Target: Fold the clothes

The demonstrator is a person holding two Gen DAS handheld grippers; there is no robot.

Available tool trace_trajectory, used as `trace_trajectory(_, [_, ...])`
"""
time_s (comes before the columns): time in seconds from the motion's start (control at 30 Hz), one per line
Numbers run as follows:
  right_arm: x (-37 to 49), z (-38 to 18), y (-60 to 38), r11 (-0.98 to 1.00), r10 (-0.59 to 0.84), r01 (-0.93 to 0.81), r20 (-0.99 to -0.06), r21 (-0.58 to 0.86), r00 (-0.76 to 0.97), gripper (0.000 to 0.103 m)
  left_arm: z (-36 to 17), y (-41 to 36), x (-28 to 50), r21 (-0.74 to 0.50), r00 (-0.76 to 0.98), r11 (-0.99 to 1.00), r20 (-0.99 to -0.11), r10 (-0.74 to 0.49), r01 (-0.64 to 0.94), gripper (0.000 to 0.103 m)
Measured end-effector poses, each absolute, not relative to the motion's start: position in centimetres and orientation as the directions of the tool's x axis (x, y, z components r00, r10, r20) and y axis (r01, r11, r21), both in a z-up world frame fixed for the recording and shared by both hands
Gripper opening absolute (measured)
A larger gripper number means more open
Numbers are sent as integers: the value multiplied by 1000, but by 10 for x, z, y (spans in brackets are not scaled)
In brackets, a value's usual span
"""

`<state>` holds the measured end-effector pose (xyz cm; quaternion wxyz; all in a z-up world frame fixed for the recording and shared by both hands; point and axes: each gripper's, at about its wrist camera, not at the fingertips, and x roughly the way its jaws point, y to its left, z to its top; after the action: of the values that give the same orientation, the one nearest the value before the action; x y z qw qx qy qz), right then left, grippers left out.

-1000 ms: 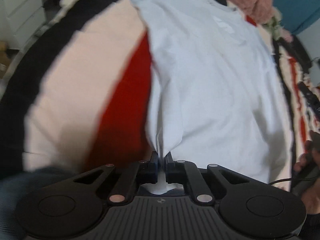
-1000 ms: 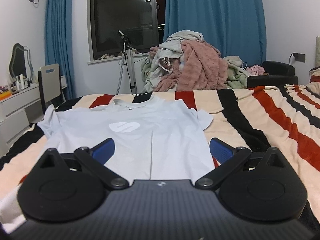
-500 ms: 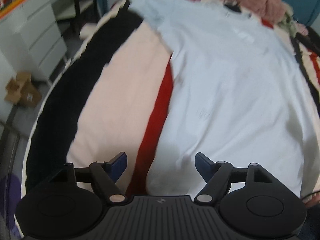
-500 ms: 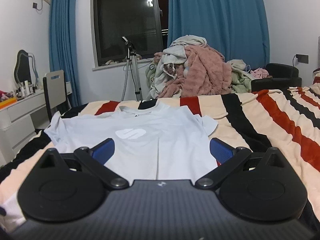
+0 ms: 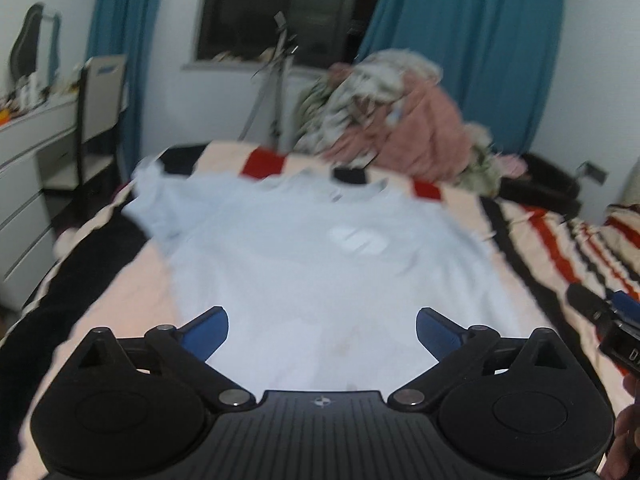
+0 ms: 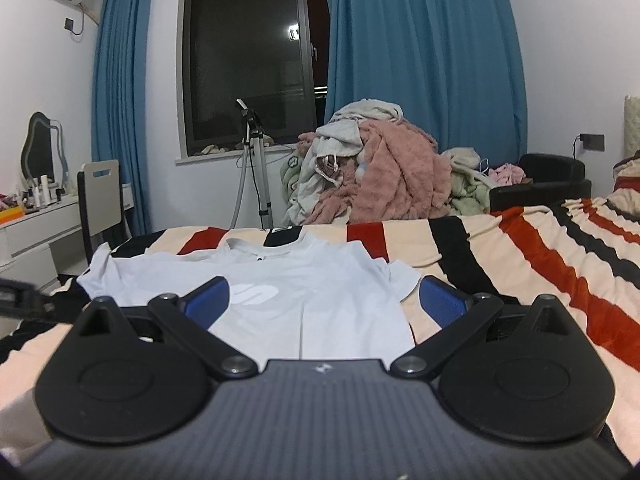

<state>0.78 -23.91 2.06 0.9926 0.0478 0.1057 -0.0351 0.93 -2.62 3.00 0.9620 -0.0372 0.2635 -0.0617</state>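
The pale blue T-shirt (image 6: 316,300) lies spread flat, chest side up, on the striped blanket (image 6: 520,264) of the bed, its collar at twelve o'clock from me and its hem nearest my claws. My left claw (image 5: 322,330) hangs over the hem end with its blue pads spread wide and nothing between them; that view is smeared, so finer detail of the cloth escapes me. My right claw (image 6: 324,300) hovers low at the hem as well, pads equally wide and empty, the shirt's white chest logo (image 6: 256,294) showing just beyond them. I judge the laying-out is done and the first fold not yet begun. Next I would send one claw toward the sleeve at ten o'clock and the hem below it, pinch a single edge of fabric at each spot, and carry that side across toward the middle. The heap of laundry (image 6: 372,172) at twelve o'clock sits well beyond the collar, out of my way.
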Motion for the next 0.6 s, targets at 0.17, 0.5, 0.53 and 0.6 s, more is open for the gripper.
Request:
trace_trajectory(0.17, [15,14,-237,995,-55,73,-221,73,974,103,0,-34,17,-47,877,994,-468,-112,102,102])
trace_trajectory(0.5, [30,6,-233,994,-51,74,-249,82,967,103,-20,-12,25,-96,868,993,-487,-103,64,102])
trace_trajectory(0.53, [31,5,-233,994,-52,76,-253,83,966,103,-20,-10,24,-101,866,993,-488,-106,65,102])
trace_trajectory(0.6, [31,4,-234,993,-54,79,-256,86,965,103,-21,-8,23,-105,866,992,-489,-110,67,102])
